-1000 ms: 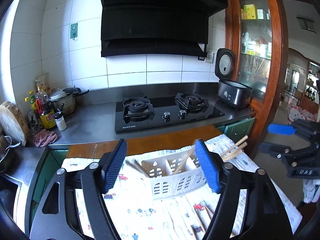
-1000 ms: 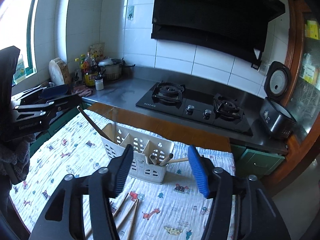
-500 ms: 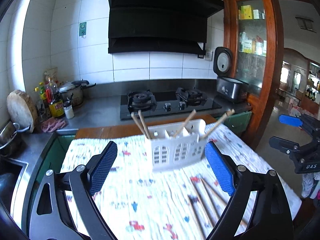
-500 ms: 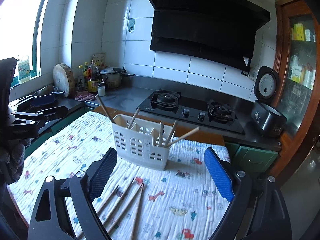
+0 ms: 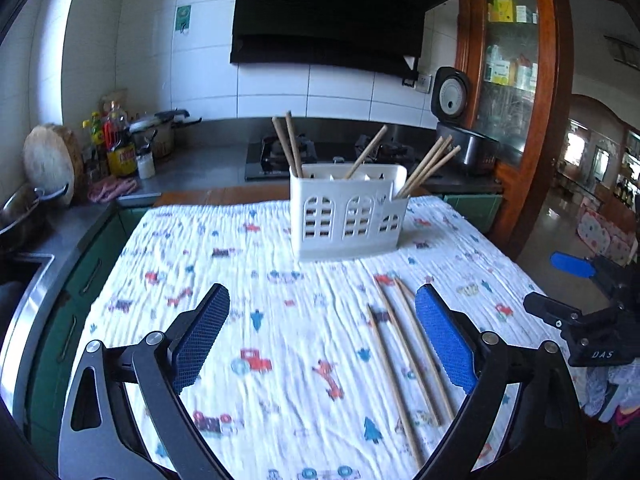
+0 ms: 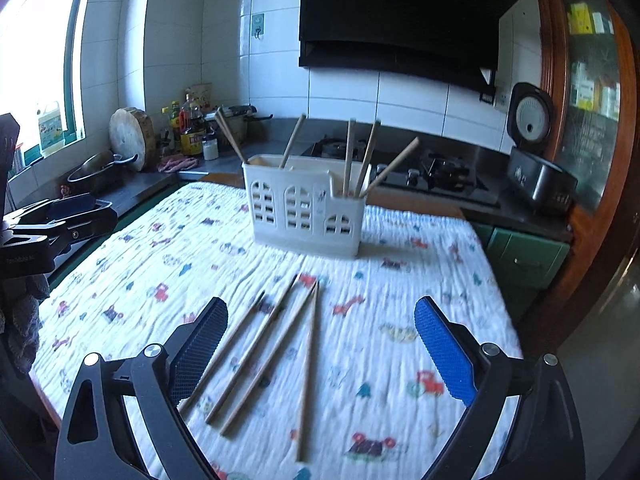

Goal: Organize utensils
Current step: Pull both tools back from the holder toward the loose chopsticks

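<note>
My left gripper has its jaws spread wide and opening a touch more, with nothing between the blue pads but printed cloth. My right gripper is the same: jaws wide, opening a little further, holding nothing.

Seen from the left wrist, three loose chopsticks lie flat on the cloth at about four o'clock from the middle of my jaws, running close along the inside of the right-hand pad and not touching it that I can tell. From the right wrist there are four of them, fanned out on the cloth between my pads, their near ends toward seven o'clock by the left-hand pad and their far ends drawing together toward twelve.

Farther out at twelve o'clock stands the white holder, upright on the cloth near the far edge of the worktop. Chopsticks already stand in it, leaning outward: from the left wrist, two at its left end, one in the middle and a small bunch in the low compartment at its right end.

My other gripper shows at the frame edge in each view, at three o'clock from the left wrist and nine o'clock from the right.

Beyond the holder are the stove and the rice cooker, at two o'clock.
</note>
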Available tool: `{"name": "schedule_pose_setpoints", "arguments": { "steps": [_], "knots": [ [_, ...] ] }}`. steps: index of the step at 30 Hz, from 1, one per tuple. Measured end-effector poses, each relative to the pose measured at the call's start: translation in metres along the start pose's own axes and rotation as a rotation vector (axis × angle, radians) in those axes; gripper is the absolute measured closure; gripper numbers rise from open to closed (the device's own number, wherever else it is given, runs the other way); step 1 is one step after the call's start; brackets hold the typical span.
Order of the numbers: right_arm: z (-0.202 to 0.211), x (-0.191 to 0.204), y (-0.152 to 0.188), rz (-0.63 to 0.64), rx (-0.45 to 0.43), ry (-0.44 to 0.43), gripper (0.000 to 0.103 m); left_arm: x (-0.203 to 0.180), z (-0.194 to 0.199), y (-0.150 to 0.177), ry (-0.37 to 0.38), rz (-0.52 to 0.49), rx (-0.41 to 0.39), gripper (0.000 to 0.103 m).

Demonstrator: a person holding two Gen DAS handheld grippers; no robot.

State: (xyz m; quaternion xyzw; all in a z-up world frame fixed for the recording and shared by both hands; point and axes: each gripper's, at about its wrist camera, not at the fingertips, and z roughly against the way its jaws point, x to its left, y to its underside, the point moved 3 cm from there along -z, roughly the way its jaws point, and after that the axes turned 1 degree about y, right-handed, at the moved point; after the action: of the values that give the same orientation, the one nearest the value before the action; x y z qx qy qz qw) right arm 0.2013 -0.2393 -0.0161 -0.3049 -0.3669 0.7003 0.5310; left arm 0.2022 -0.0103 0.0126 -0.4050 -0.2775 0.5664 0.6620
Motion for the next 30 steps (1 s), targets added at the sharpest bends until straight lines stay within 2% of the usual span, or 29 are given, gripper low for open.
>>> {"name": "schedule_pose_setpoints", "arguments": {
  "steps": [6, 16, 28, 30],
  "knots": [
    [-0.008, 0.010, 0.031, 0.016, 0.041, 0.012, 0.012, 0.005, -0.001, 0.027, -0.015, 0.030, 0.030, 0.009],
    [-0.027, 0.015, 0.058, 0.005, 0.110, 0.009, 0.012, 0.016, -0.003, 0.052, -0.048, 0.073, 0.073, 0.009],
    [-0.047, 0.012, 0.085, -0.040, 0.204, -0.024, 0.027, 0.022, -0.010, 0.076, -0.049, 0.113, 0.126, 0.009],
    [-0.050, 0.011, 0.090, -0.050, 0.219, -0.032, 0.033, 0.022, -0.012, 0.079, -0.049, 0.116, 0.136, 0.009]
  ]
}}
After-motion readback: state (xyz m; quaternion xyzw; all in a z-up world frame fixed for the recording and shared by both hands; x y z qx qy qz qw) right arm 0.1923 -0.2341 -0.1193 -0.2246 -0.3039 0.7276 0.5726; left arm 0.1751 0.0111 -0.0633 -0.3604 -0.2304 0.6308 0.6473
